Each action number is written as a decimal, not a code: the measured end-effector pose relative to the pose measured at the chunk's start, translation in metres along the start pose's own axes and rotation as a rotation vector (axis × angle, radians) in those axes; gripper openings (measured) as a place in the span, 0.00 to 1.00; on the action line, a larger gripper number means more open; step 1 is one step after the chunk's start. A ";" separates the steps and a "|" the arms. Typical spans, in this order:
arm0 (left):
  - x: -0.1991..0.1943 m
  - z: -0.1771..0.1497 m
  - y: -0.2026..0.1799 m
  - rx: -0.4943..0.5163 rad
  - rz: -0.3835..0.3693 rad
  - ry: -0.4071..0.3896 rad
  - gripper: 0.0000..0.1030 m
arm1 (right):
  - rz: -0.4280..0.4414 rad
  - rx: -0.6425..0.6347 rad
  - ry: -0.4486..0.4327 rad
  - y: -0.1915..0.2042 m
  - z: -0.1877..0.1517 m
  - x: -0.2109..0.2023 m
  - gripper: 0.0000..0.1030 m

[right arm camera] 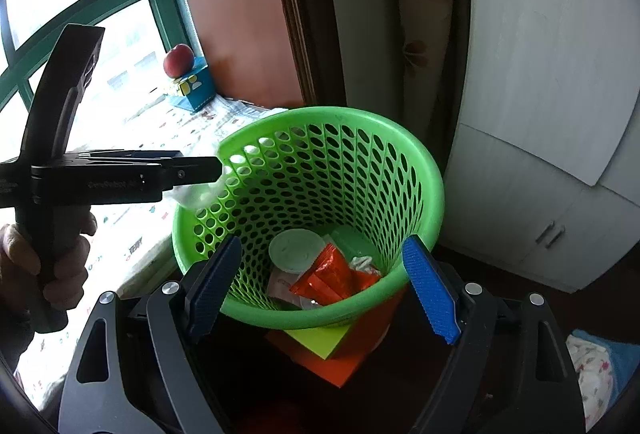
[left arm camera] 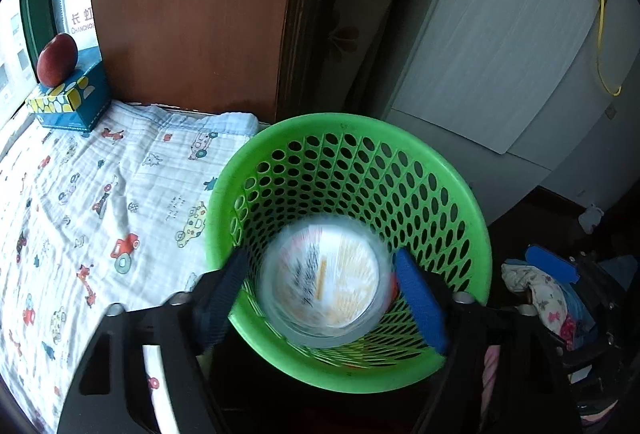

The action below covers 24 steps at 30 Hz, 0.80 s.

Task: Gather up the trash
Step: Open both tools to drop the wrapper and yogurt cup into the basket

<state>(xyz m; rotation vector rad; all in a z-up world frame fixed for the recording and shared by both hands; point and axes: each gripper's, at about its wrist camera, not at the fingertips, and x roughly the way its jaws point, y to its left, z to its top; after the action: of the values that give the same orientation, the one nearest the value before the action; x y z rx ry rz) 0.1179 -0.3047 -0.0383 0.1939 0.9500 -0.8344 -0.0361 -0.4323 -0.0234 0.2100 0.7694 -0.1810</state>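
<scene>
beside the bed (left arm camera: 80,193) with its cartoon-print sheet, a green perforated basket (left arm camera: 460,201) stands on the dark floor, resting on an orange and yellow box (right arm camera: 340,354). over its mouth the left gripper (left arm camera: 320,294) holds its jaws spread wide, and a blurred clear plastic cup (left arm camera: 320,286) with a printed lid sits between the blue pads, apart from both, inside the basket's rim. the right gripper (right arm camera: 324,286) hangs just above the near rim, jaws wide and empty. at the bottom of the basket lie a round white lid (right arm camera: 296,248), an orange wrapper (right arm camera: 332,278) and crumpled white paper (right arm camera: 362,262). on the far end of the bed an apple (left arm camera: 57,59) rests on a blue tissue box (left arm camera: 76,101).
</scene>
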 end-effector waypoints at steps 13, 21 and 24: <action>-0.029 -0.011 0.017 -0.028 0.037 -0.043 0.78 | 0.017 -0.015 -0.011 0.017 -0.002 -0.007 0.81; -0.065 -0.031 0.050 -0.090 0.102 -0.091 0.85 | 0.039 -0.038 -0.012 0.045 0.004 -0.005 0.84; -0.079 -0.039 0.065 -0.124 0.135 -0.105 0.87 | 0.052 -0.060 -0.015 0.057 0.007 -0.005 0.86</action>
<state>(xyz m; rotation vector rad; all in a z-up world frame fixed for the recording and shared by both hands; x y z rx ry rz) 0.1146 -0.1984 -0.0130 0.1043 0.8768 -0.6531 -0.0214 -0.3783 -0.0079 0.1716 0.7522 -0.1100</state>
